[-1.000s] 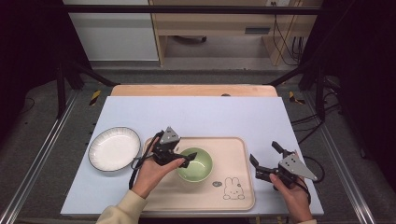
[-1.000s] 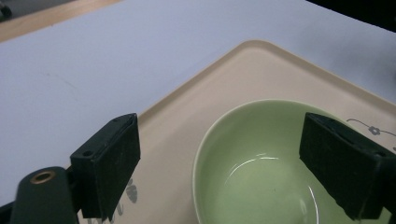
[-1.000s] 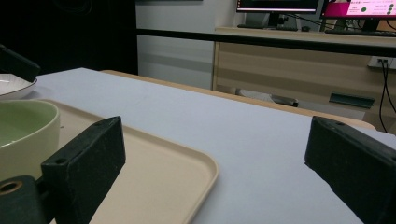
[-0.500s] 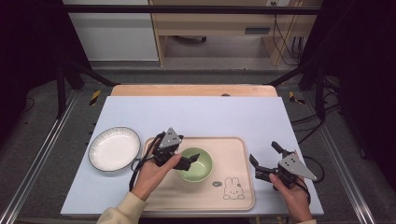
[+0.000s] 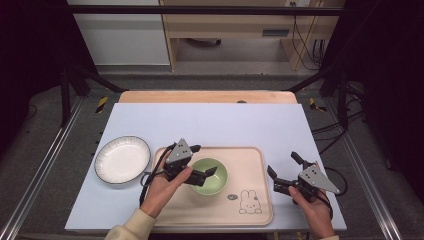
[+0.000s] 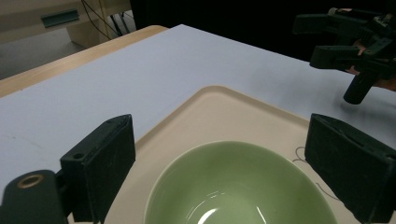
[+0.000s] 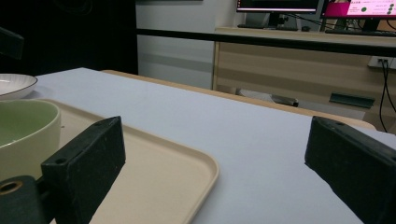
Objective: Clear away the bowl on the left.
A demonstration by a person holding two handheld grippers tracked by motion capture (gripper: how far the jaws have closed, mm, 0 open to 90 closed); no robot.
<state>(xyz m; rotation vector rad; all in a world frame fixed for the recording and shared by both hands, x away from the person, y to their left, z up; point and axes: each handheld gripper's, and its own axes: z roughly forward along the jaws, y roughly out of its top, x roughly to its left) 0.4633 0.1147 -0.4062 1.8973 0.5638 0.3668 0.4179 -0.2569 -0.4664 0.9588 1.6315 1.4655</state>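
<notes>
Over the tray (image 5: 250, 165), left gripper (image 5: 202, 162) fingers spread, partly hiding the green bowl (image 5: 212, 181); right gripper (image 5: 284, 170) fingers spread.

The pale blue tabletop (image 5: 210, 120) has a bare wooden strip along its far edge. Beyond the tabletop lies grey floor (image 5: 225, 80), then a white cabinet (image 5: 120, 35) and a wooden desk (image 5: 235, 25), with cables (image 5: 305, 40) hanging at the desk's right end. Monitors (image 7: 317, 5) stand on the desk.
</notes>
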